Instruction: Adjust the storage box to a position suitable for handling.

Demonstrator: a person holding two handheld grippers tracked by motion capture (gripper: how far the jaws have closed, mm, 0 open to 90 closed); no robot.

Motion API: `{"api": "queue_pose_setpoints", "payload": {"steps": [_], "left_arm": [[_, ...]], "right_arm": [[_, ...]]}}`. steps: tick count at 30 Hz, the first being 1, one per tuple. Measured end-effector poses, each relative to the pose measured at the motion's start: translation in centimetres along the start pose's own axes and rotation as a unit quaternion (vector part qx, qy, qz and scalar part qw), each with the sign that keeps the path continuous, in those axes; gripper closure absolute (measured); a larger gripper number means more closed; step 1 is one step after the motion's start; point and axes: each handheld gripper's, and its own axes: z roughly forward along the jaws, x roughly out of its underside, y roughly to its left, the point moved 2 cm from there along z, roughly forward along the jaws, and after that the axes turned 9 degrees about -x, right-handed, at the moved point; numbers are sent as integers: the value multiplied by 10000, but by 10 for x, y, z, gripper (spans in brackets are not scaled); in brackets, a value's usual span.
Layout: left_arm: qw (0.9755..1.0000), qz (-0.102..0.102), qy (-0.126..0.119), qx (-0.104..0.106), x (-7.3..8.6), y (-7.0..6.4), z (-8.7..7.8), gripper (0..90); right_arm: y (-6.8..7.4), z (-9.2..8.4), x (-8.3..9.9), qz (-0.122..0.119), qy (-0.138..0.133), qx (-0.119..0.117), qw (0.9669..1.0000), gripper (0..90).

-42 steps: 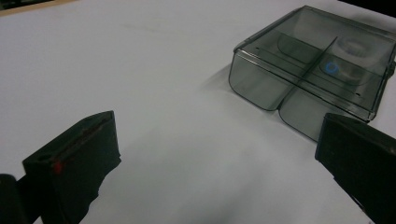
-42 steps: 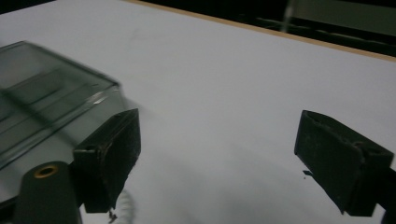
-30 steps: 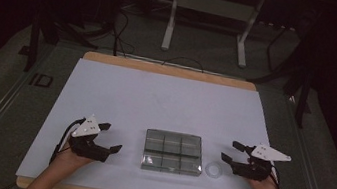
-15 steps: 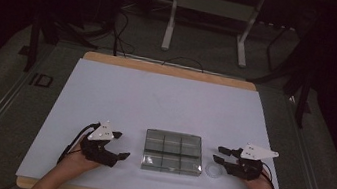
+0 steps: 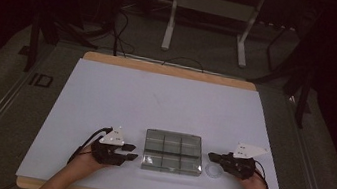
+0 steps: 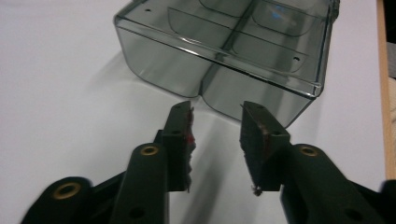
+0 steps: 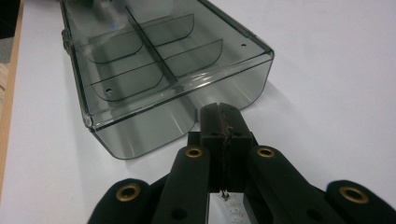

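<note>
- A wooden-edged counter [image 5: 170, 69] covered by a white sheet; no readable writing on it. Faint floor lettering left of the counter is too dim to read.
- A clear smoky-grey plastic compartment box [image 5: 171, 151] [image 6: 224, 51] [image 7: 159, 70] with six sections sits near the front edge, between both tools.
- The left hand-held gripper [image 5: 128, 152] [image 6: 215, 135] points at the box's left side, just short of it; its jaws have just been closing and stand narrowly apart with nothing between them.
- The right hand-held gripper [image 5: 212, 156] [image 7: 223, 116] meets the box's right side, jaws pressed together on nothing.
- A small clear round disc [image 5: 214, 170] lies beside the right hand-held gripper.
</note>
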Motion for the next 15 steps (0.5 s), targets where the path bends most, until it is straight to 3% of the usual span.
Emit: {"api": "queue_pose_setpoints", "payload": {"steps": [11, 15], "left_arm": [[9999, 73, -71, -40, -2, 0, 7, 890], [9998, 184, 38, -9, -3, -2, 11, 900]], "right_arm": [[3, 12, 3, -16, 146, -163, 9998, 898], [4, 17, 5, -24, 271, -205, 9994, 898]]}}
